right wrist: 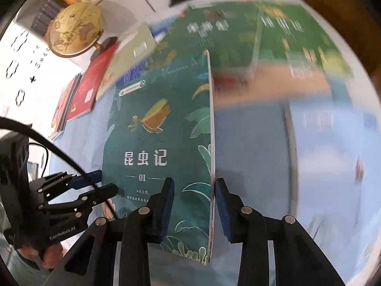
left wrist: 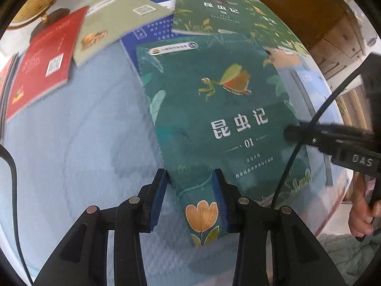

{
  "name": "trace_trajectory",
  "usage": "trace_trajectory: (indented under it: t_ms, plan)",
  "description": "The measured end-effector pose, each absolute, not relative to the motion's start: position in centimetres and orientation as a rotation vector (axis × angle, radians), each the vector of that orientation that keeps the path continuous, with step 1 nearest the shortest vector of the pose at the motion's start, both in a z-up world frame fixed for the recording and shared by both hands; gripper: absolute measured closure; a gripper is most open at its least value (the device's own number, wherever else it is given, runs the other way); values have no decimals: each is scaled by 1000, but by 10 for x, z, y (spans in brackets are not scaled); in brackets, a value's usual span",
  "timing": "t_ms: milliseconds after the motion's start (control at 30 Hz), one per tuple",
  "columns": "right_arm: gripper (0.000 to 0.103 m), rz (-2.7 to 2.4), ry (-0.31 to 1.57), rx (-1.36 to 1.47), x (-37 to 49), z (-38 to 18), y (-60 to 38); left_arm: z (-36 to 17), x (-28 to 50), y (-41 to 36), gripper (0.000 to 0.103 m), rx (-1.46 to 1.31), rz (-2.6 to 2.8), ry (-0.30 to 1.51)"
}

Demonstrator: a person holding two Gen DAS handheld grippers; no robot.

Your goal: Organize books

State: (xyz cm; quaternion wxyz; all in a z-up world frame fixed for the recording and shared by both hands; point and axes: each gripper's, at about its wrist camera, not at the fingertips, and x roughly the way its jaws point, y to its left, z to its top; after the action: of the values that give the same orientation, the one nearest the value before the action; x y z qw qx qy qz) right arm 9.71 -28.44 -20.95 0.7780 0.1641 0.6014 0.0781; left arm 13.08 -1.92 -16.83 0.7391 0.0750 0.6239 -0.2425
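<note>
Book 01 (left wrist: 214,109) hangs tilted above the blue worktop (left wrist: 71,155); my left fingers (left wrist: 190,200) clamp its bottom corner, my right fingers (right wrist: 194,211) its side edge.

Bright daylight, motion blur, fisheye warping.

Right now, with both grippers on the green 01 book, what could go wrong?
1. Each gripper holds only a small part of the green 01 book: the left gripper a bottom corner, the right gripper a side edge. It could twist or slip out.
2. Its far end overlaps the blue book and sits near another green book; dragging it may shift them.
3. The black cable crosses the cover and might snag.
</note>
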Motion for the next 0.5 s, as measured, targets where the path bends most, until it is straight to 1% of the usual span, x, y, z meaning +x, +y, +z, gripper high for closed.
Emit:
trace_trajectory:
  t_ms: [67,200,267,333,400,500]
  plan:
    - [68,153,1325,388,84,-215,-285,-168,126,-8,66,121,-497,1370]
    - [68,115,1314,319,64,-208,-276,-167,107,-4,65,162,-459,1331]
    - [68,119,1315,312,55,-211,-270,-169,97,-6,65,128,-503,1337]
    - [69,123,1297,300,46,-212,-263,-170,93,-7,63,104,-513,1318]
    - [69,99,1274,239,39,-211,-254,-169,95,-5,64,86,-520,1314]
    - [69,76,1261,241,36,-212,-254,-150,95,13,65,-57,-588,1281]
